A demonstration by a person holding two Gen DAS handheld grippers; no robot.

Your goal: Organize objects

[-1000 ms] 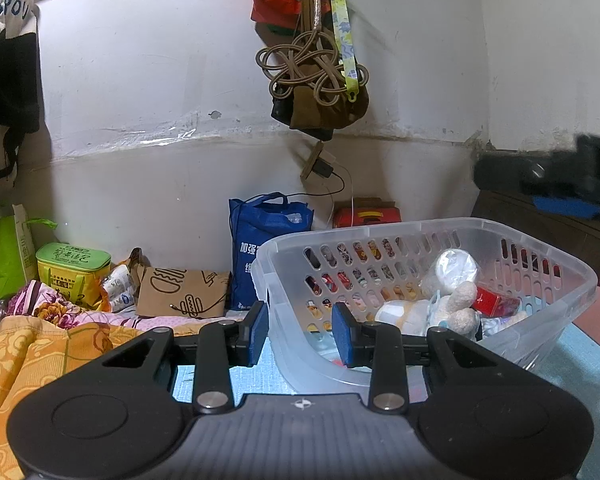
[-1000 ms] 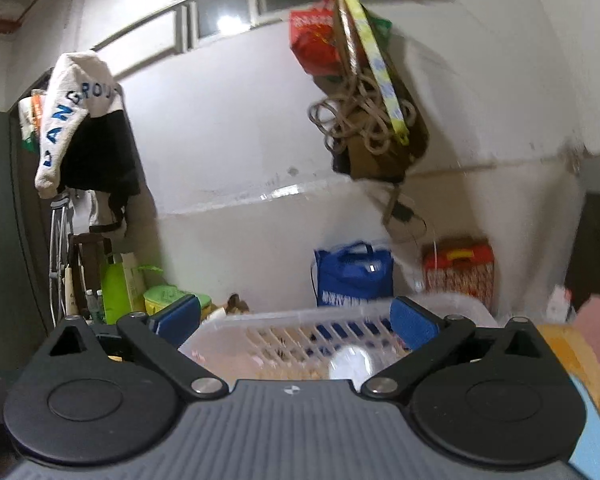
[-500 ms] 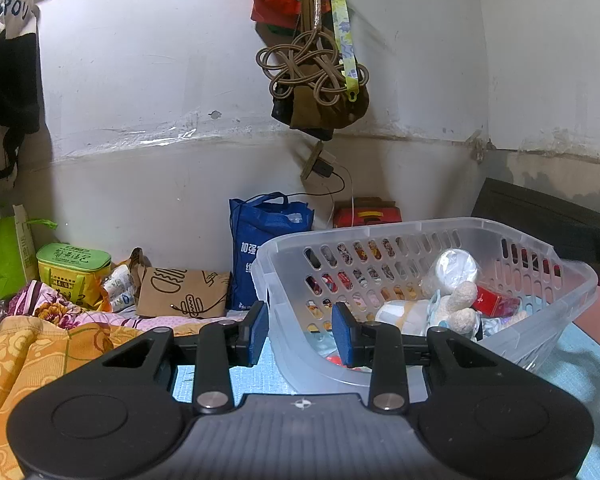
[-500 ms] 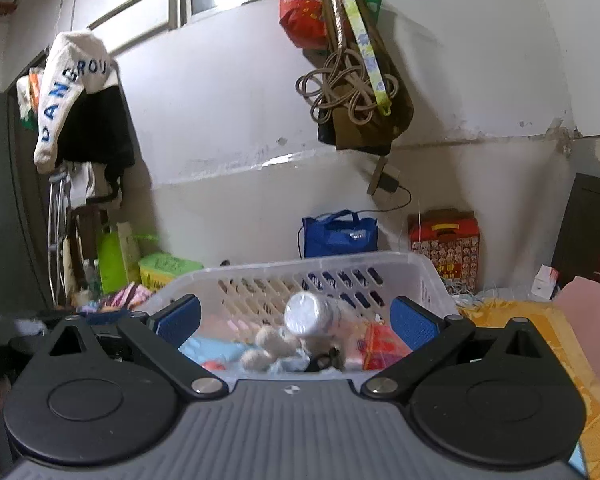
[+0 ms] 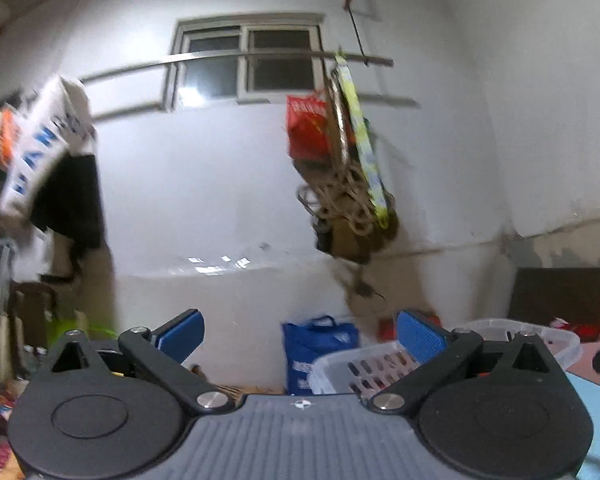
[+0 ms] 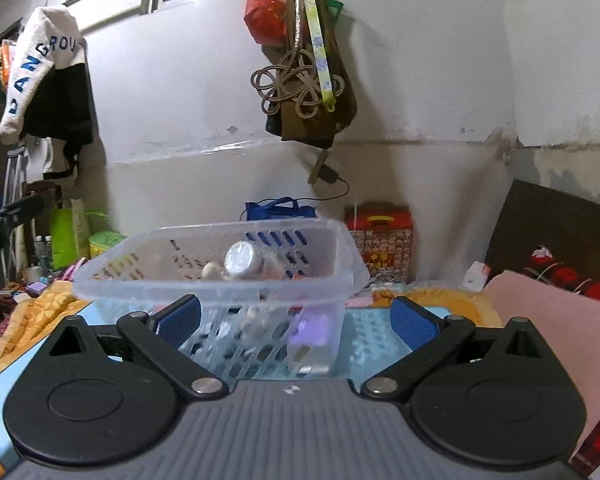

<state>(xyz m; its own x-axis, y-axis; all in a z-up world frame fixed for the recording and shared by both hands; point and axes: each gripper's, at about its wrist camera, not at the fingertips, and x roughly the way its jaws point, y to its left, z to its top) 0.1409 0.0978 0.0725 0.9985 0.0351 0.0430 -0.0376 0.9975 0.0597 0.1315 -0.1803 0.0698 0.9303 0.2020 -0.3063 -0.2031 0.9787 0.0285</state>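
Observation:
A clear plastic basket (image 6: 220,276) with slotted walls stands on a light blue mat (image 6: 364,340), straight ahead of my right gripper (image 6: 296,320). It holds a clear bottle with a silver cap (image 6: 246,262), a plush toy (image 6: 212,270) and other small items. My right gripper is open and empty, just short of the basket's near wall. My left gripper (image 5: 300,334) is open and empty, raised and tilted up toward the wall. The basket's rim (image 5: 532,330) shows low at the right in the left wrist view.
Bags and a coiled rope (image 6: 296,80) hang on the white wall. A blue bag (image 6: 280,210) and a red box (image 6: 380,240) stand behind the basket. An orange blanket (image 6: 32,316) lies left, a pink pillow (image 6: 548,316) right. Clothes (image 6: 44,88) hang at left.
My left gripper has opened wide, let go of the basket's rim and swung up and away. My right gripper has pulled back a little from the basket.

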